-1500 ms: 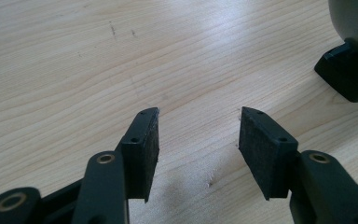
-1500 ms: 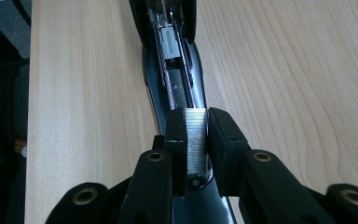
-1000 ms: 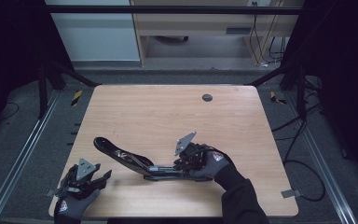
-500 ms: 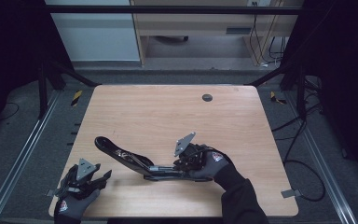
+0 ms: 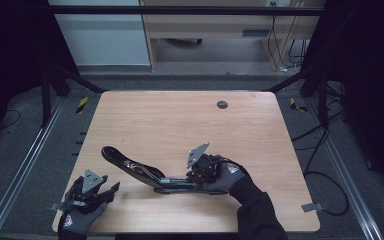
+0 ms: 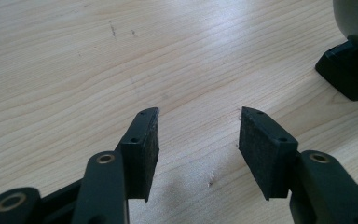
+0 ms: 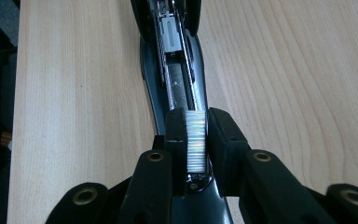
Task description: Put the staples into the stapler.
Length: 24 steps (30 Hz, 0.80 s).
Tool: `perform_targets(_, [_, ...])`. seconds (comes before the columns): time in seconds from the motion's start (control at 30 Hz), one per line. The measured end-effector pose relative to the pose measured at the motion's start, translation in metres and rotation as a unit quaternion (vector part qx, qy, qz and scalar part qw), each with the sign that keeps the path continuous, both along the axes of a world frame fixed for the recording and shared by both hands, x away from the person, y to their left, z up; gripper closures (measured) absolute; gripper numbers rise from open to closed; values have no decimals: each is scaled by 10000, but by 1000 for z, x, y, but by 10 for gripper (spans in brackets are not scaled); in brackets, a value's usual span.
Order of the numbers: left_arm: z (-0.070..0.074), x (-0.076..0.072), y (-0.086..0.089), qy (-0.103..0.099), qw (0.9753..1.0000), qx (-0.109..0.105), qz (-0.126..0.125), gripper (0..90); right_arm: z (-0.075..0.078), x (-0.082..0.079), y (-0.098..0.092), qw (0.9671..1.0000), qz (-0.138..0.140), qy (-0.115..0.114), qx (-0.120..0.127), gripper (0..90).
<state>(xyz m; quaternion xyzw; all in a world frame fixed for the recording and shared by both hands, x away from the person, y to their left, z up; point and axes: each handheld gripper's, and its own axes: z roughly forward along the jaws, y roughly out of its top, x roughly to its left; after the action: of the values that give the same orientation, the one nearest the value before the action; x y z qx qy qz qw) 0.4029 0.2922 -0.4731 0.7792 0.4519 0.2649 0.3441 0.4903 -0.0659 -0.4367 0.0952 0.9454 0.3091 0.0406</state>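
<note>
The right hand-held gripper [image 7: 196, 140] has its jaws closed on a strip of staples [image 7: 196, 140], which it holds right over the rear end of an opened black stapler [image 5: 145, 170]. The stapler lies on the wooden surface [image 5: 190, 125] and stretches away ahead of that gripper, its metal magazine channel [image 7: 177, 70] bared just beyond the jaw tips and its lid swung out at the far end. The left hand-held gripper [image 6: 198, 140] sits low over the surface with its jaws spread and nothing between them; the stapler's black end [image 6: 347, 79] lies ahead of it, off to its right, not touching
</note>
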Motion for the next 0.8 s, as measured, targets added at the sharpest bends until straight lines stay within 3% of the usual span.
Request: perform_targets(0.8, [0,0,0,-2,10000,0,4,475,3,0,0,9998,153,111,107,785])
